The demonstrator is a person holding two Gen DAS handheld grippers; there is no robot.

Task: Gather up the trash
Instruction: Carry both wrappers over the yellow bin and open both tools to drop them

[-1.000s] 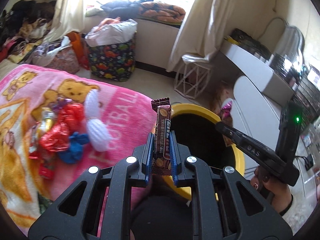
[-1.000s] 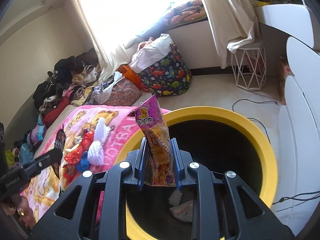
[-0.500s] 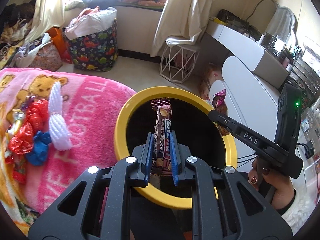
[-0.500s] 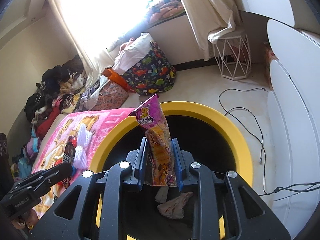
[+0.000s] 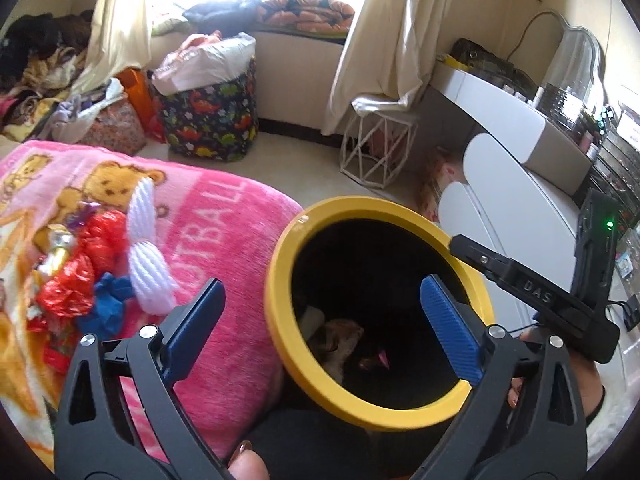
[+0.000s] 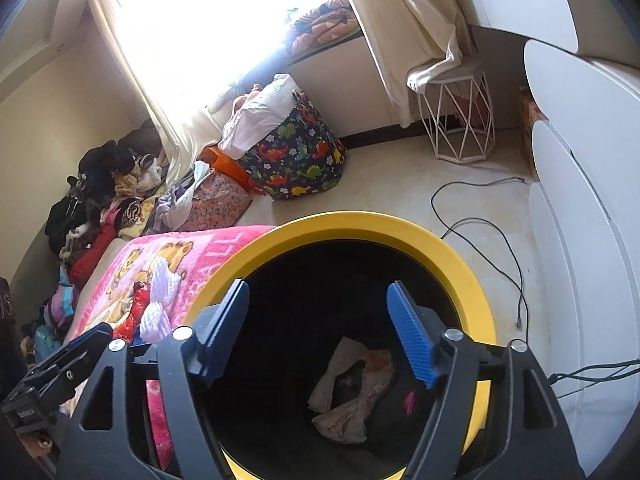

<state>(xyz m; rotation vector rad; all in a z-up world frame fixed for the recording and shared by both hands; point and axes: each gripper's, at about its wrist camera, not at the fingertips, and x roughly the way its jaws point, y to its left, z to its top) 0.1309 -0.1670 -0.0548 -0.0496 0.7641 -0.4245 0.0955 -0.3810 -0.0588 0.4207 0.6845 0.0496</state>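
The bin [image 5: 276,280] has a yellow rim and black inside. At its nine o'clock, a pink bear-print blanket [image 5: 224,240] carries red wrappers [image 5: 68,288], blue scraps [image 5: 110,300] and white yarn [image 5: 146,248]. The basket [image 6: 300,156] at twelve is dark with coloured dinosaurs.

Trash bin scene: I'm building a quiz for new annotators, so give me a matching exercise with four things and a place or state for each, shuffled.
Things:
1. left tool
2. trash bin
3. white yarn bundle
4. dinosaur-print basket

Places or states:
A. lies on the pink blanket
B. stands on the floor below the window
C. open, holding nothing
D. yellow-rimmed, wrappers at the bottom

Pairs: 1-C, 2-D, 3-A, 4-B
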